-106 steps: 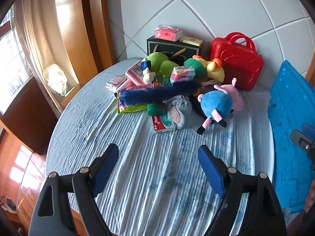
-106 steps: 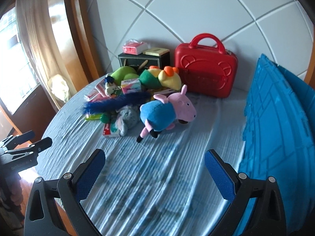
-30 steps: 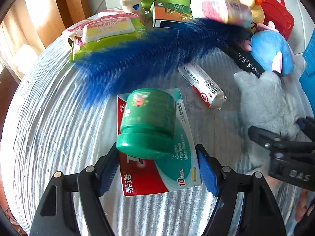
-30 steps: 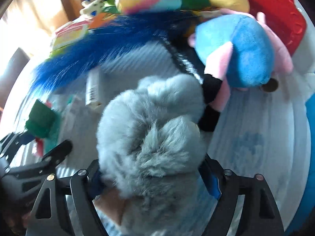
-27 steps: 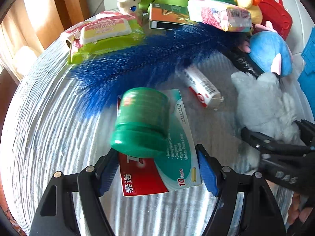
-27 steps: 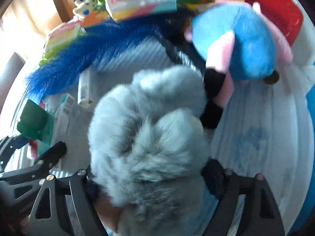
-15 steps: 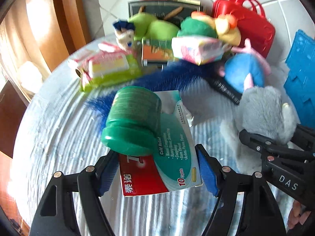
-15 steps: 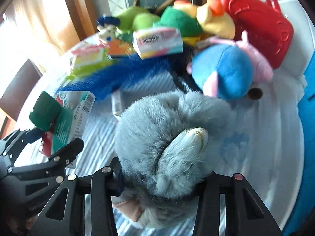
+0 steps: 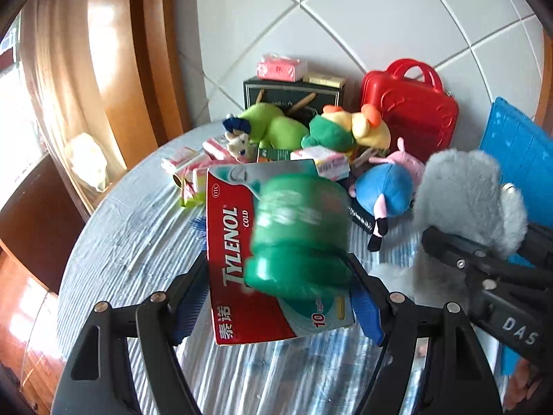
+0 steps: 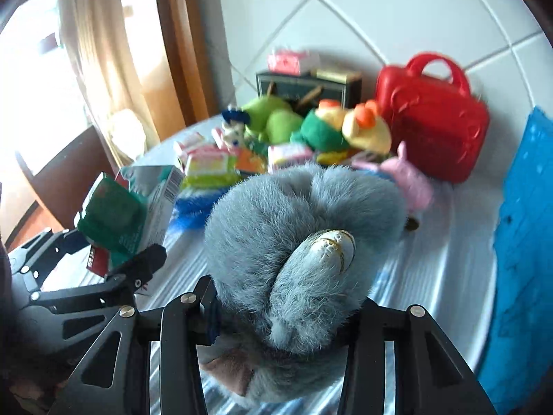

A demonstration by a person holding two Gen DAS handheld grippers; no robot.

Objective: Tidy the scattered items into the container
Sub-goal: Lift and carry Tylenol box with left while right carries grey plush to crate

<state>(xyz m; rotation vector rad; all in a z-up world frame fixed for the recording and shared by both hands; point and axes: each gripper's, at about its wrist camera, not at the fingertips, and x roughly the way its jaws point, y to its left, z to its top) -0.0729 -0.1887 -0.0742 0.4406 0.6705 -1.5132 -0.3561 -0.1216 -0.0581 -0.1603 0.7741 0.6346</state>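
Progress: you hold two items, none in blue container (image 9: pixel 518 159) at desk's right edge yet. Left gripper (image 9: pixel 276 297) jaws wide, clamped on Tylenol box (image 9: pixel 235 263), green jar (image 9: pixel 297 235) riding on top. Right gripper (image 10: pixel 287 314) jaws narrow, squeezing grey plush (image 10: pixel 297 242). Most of pile (image 9: pixel 311 138) left at desk's far edge.

Versus a second ago: both loads lifted off desk (image 9: pixel 138 242); right jaws pinched in.

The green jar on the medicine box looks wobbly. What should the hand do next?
Probably carry the medicine box level and slowly toward the blue container. The green jar only rides loose on top, tilted and blurred, while the left gripper clamps just the box, so a quick tilt could roll it off.
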